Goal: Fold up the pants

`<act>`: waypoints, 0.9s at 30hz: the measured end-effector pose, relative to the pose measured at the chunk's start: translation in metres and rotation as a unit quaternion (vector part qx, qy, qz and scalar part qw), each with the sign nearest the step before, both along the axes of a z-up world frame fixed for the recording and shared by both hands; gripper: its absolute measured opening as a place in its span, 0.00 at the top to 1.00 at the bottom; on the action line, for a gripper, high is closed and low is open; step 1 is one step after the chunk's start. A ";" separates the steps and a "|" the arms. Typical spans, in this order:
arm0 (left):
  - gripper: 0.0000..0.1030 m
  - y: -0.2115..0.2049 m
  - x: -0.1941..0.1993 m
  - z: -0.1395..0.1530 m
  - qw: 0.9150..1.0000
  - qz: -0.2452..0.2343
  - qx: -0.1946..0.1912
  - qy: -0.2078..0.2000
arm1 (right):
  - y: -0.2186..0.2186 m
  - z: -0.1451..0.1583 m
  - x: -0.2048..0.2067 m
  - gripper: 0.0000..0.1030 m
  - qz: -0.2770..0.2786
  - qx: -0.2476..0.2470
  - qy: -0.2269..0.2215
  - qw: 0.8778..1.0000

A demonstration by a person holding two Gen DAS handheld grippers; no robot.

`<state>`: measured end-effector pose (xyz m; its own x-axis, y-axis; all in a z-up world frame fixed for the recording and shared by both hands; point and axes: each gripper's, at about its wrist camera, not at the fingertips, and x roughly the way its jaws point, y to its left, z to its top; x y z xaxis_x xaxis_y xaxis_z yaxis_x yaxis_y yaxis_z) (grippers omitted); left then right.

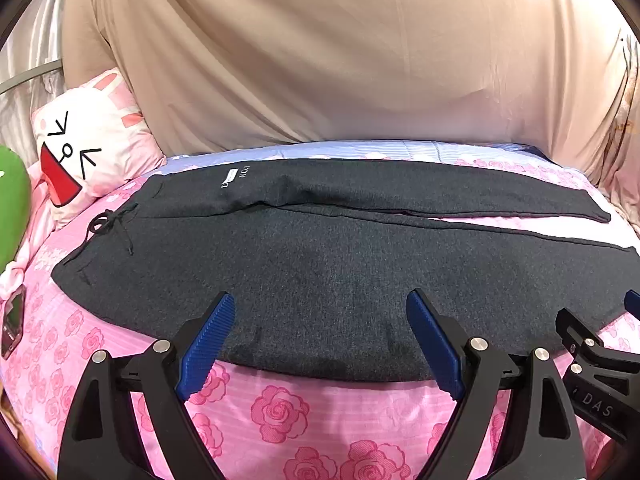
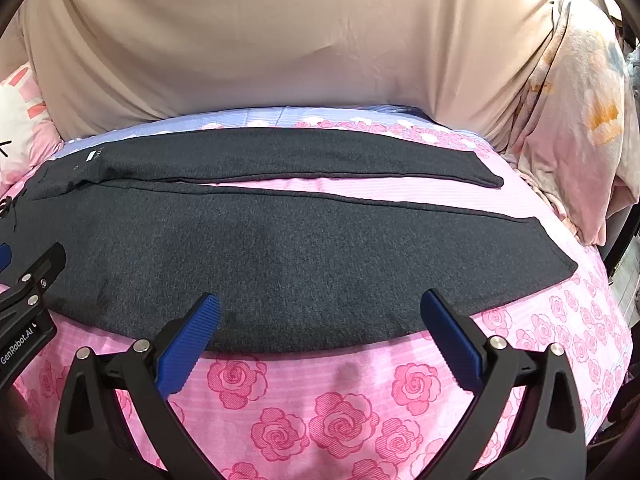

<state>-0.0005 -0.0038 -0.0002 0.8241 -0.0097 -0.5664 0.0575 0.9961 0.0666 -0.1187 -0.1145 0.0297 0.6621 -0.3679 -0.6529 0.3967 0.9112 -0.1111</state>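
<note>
So far your dark grey knit pants [image 1: 320, 280] lie flat, unfolded, at 12 o'clock; left gripper [image 1: 320, 340] and right gripper [image 2: 320, 332] gape empty.

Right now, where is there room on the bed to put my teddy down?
Bare sheet lies between the pants and the two open grippers, left and right. A thin strip shows between the legs. The pillow corner by the waistband is crowded.
</note>
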 end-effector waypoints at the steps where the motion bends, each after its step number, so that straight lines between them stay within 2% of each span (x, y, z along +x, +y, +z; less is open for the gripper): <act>1: 0.18 0.000 -0.001 0.000 1.000 0.000 0.000 -0.001 | 0.000 0.000 0.000 0.04 0.000 0.000 -0.001 1.000; 27: 0.18 0.001 -0.001 -0.001 1.000 0.000 -0.003 0.000 | 0.000 0.000 -0.001 0.04 0.000 0.000 -0.002 1.000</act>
<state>-0.0019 -0.0024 -0.0012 0.8240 -0.0128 -0.5665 0.0567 0.9966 0.0599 -0.1193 -0.1149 0.0297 0.6651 -0.3685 -0.6495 0.3973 0.9111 -0.1101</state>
